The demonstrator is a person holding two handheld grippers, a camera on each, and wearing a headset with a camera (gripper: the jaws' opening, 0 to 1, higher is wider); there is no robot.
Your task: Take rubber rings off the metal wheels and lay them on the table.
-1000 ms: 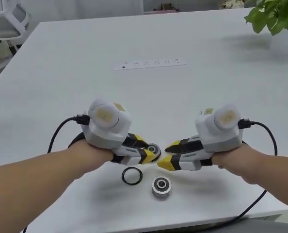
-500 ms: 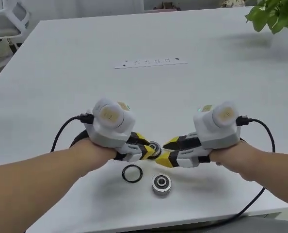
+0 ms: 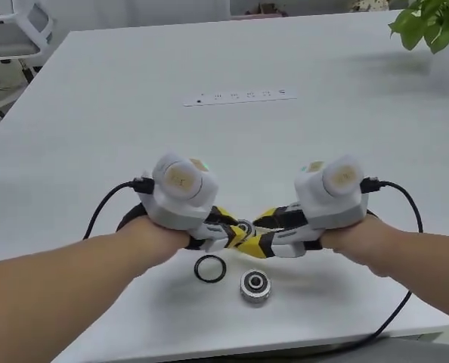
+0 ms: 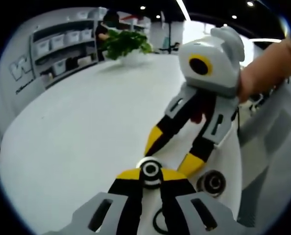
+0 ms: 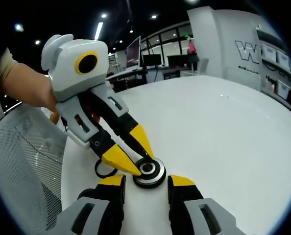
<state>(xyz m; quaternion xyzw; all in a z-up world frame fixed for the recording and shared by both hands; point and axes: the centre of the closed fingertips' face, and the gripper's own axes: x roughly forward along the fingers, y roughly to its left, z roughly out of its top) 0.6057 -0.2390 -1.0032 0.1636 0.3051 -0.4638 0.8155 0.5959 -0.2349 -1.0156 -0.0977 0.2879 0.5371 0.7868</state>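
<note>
Head view: right gripper [image 3: 259,232], jaws spread, has closed in over the last second onto the metal wheel [image 3: 244,227] clamped in the left gripper [image 3: 233,231] above the table [image 3: 323,98], where one rubber ring [image 3: 209,268] and a bare-looking second wheel [image 3: 255,285] lie, so the next ring-pull seems imminent.

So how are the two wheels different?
The held wheel is up off the table, pinched in the left gripper; the other wheel lies flat on the table, untouched. The right gripper, jaws open, is close to the held wheel; the other wheel has a loose ring beside it. Both are small, round and silvery with dark middles.
</note>
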